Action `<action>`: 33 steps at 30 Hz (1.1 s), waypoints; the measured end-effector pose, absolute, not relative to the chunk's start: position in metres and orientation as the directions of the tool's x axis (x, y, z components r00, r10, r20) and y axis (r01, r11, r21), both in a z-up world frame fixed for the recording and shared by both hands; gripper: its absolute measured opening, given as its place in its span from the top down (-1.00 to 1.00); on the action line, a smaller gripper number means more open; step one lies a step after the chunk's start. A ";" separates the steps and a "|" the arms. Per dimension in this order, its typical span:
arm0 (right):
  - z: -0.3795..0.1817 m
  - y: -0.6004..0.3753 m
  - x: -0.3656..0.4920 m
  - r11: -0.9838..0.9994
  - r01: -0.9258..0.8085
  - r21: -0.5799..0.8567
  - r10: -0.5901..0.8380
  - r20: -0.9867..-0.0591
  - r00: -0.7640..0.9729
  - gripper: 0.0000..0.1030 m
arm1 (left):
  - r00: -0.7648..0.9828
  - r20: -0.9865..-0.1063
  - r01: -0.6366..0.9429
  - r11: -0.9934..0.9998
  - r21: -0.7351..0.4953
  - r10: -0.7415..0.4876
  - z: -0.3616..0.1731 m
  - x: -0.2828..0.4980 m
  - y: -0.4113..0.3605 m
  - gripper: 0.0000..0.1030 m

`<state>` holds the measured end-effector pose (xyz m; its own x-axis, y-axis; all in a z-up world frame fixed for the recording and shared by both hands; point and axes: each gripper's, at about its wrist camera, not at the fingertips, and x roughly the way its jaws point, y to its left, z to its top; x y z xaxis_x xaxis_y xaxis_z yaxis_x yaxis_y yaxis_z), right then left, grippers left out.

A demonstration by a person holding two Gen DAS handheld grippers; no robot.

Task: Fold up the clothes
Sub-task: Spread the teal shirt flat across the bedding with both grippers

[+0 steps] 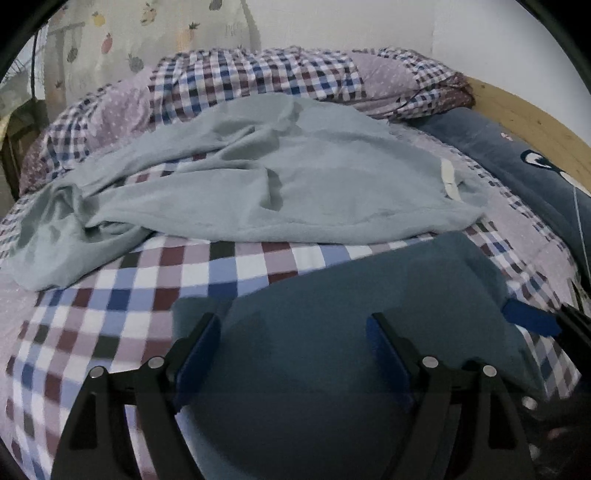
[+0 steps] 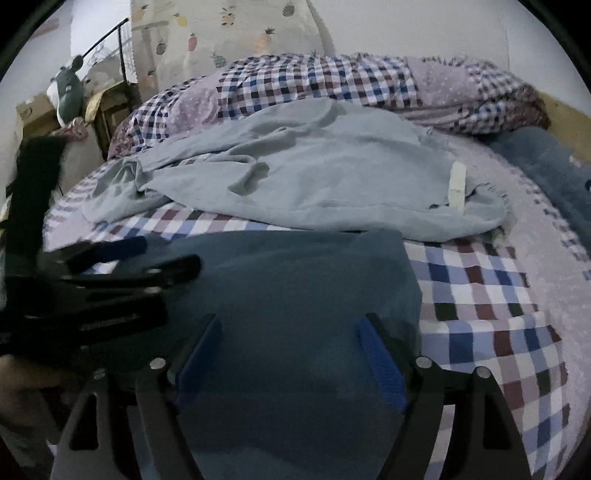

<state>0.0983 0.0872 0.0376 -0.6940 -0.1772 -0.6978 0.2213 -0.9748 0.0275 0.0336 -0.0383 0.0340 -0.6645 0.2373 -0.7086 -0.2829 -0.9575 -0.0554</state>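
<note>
On the checked bed [image 1: 110, 295], the left hand-held gripper [image 1: 293, 328] and right hand-held gripper [image 2: 290, 328] both gape wide and empty over a folded dark teal garment [image 1: 351, 295]. Beyond it sprawls a rumpled pale grey-blue garment [image 1: 295, 177], probably soft, light and limp; its near hem looks the best grip.

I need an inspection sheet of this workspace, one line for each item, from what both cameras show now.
Surface: bed with checked sheet, rumpled.
Job's things: dark teal cloth lying flat at the near edge; light grey garment crumpled behind it.
Clutter: checked quilt bunched at the far side; dark blue pillow at the right.
Grippers: left claw open over the teal cloth; right claw open over it too.
Cables: nothing seen.
Surroundings: fruit-print curtain, white wall, wooden bed frame.
</note>
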 end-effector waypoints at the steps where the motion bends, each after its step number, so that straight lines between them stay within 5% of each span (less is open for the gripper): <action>1: 0.035 0.086 0.099 -0.975 0.223 0.013 -0.169 -0.695 -0.698 -0.63 | -0.672 -0.701 -0.292 -0.955 -0.049 0.241 0.035 0.041 -0.040 -0.64; 8: 0.013 0.093 0.085 -0.981 0.188 0.038 -0.155 -0.735 -0.660 -0.95 | -0.709 -0.675 -0.307 -0.951 0.037 0.202 0.022 0.058 -0.037 -0.65; 33: 0.015 0.103 0.173 -0.990 0.137 -0.037 -0.071 -0.704 -0.706 -0.97 | -0.721 -0.669 -0.262 -0.965 0.017 0.184 0.020 0.118 -0.055 -0.69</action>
